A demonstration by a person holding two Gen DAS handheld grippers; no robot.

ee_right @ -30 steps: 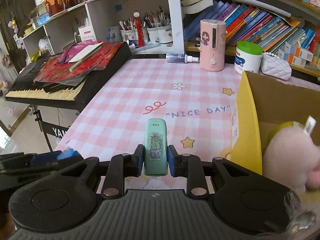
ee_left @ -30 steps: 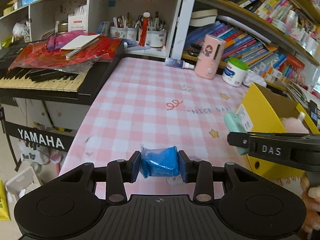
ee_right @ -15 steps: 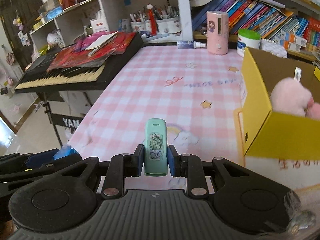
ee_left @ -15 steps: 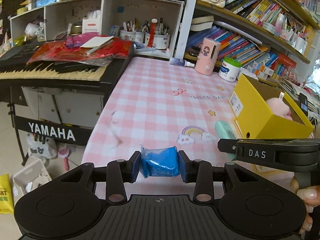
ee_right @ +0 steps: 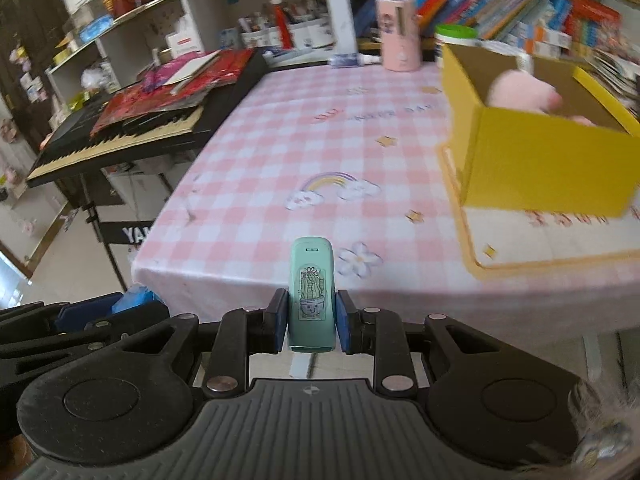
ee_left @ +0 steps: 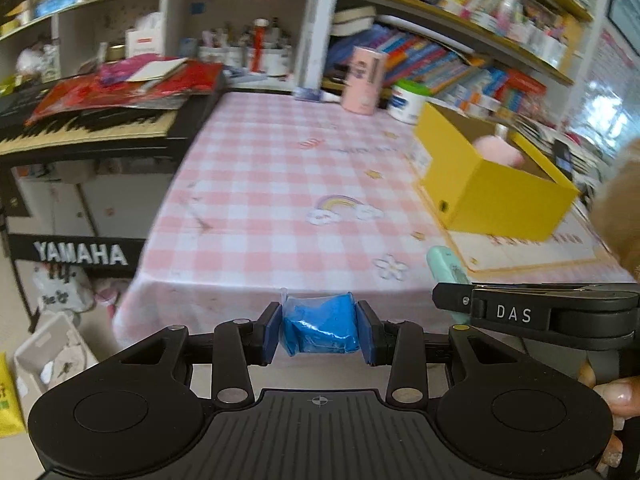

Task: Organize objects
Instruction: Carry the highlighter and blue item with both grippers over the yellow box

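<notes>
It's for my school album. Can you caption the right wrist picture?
Right tongs clamp a mint cactus-sticker case before a pink checked tablecloth and a yellow box.

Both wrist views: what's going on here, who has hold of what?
A person holds a gripper in each hand at the near edge of a pink checked table. The left tongs are shut on a blue plastic-wrapped packet; the right tongs are shut on a mint-green case with a cactus sticker. A yellow box on the table already holds a pink plush toy. Neither item is in it yet.
</notes>
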